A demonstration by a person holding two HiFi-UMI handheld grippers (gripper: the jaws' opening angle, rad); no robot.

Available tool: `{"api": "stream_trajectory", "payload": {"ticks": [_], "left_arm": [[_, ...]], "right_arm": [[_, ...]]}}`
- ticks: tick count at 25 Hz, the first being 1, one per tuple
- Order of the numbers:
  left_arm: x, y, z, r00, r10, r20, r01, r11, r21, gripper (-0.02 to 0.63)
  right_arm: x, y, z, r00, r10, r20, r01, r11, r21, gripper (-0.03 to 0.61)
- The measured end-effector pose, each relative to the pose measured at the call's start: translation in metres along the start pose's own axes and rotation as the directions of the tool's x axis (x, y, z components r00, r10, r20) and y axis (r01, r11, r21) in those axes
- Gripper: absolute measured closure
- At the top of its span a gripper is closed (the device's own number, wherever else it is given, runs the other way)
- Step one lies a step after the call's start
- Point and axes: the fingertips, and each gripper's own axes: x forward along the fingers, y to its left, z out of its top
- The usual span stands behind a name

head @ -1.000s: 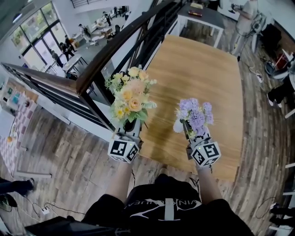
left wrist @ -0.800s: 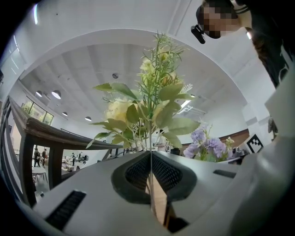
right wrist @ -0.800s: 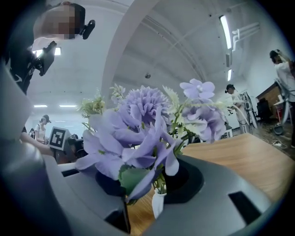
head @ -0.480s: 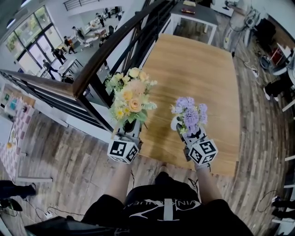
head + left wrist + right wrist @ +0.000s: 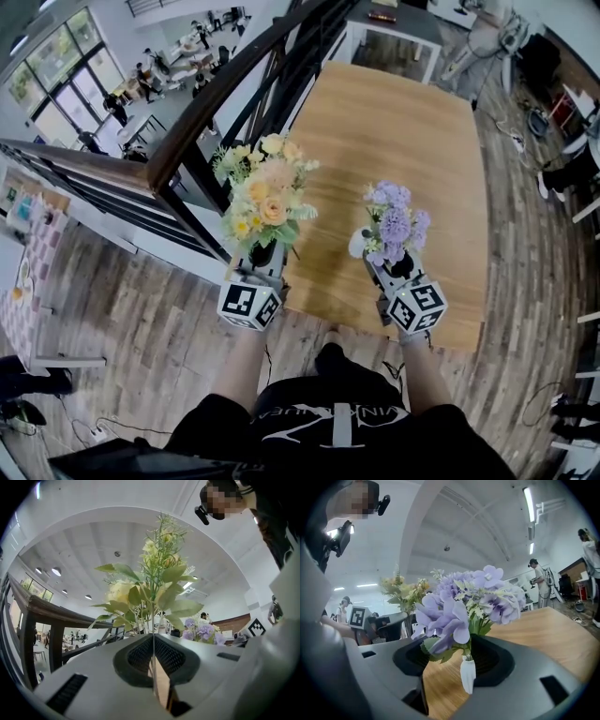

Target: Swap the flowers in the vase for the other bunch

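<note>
- Our right gripper [image 5: 457,665] is unclenching: its jaws are opening wide, and the small white vase [image 5: 467,673] stands between them, with neither pad pressing on it as far as we can see.
- The vase sits straight ahead of that gripper on the wooden table [image 5: 403,122]. It is upright, and the purple bunch [image 5: 394,225] rises out of its neck above the jaws.
- Our left gripper [image 5: 262,267] is clenched on the thin stems of the yellow-and-peach bouquet [image 5: 264,197], which stands upright above its jaws.
- That bouquet hangs at the table's left edge, beside the dark railing [image 5: 187,141]. The vase lies well to the right of the left gripper, so the right gripper is much the nearer one.
- We judge that the coming move turns on this. The right gripper must back straight away from the vase without brushing the upright stems. For the left gripper, the bare tabletop lies ahead and to its right.
</note>
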Motion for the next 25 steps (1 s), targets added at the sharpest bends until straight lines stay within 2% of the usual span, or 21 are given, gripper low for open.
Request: {"api": "stream_trajectory", "payload": {"ticks": [25], "left_arm": [[-0.032, -0.011, 0.008, 0.999, -0.036, 0.01, 0.036, 0.999, -0.01, 0.6]], "right_arm": [[-0.026, 0.032, -0.006, 1.0, -0.028, 0.001, 0.027, 0.999, 0.02, 0.35]]}}
